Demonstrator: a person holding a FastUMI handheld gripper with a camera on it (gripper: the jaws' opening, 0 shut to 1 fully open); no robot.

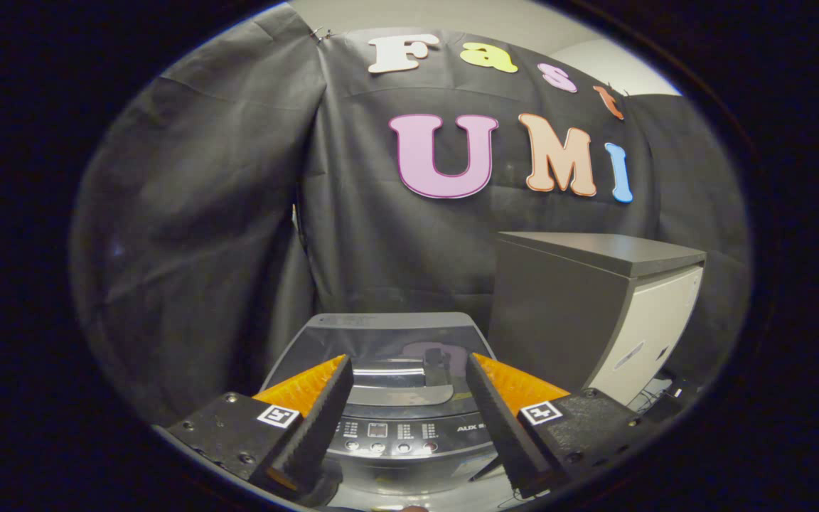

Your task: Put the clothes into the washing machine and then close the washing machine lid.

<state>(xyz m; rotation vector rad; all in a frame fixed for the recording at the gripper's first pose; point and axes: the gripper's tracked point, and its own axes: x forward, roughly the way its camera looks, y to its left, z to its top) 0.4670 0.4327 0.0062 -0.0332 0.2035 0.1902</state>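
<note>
Washing machine (388, 355) sits straight ahead of my tool (407, 366), low, seen between and beyond the two fingers. It's a top-loader, grey body, with a glossy lid (381, 341) lying flat and closed, reflecting the room. Control panel (399, 434) with small buttons and a display runs along the near edge, between the fingers. Tool is spread wide, fingers apart, nothing pinched, hovering above the panel. Just beside the machine on the right stands a grey cabinet (580, 306) with a white front. Black cloth wall (203, 213) hangs behind both. I can't see any clothes from here.
</note>
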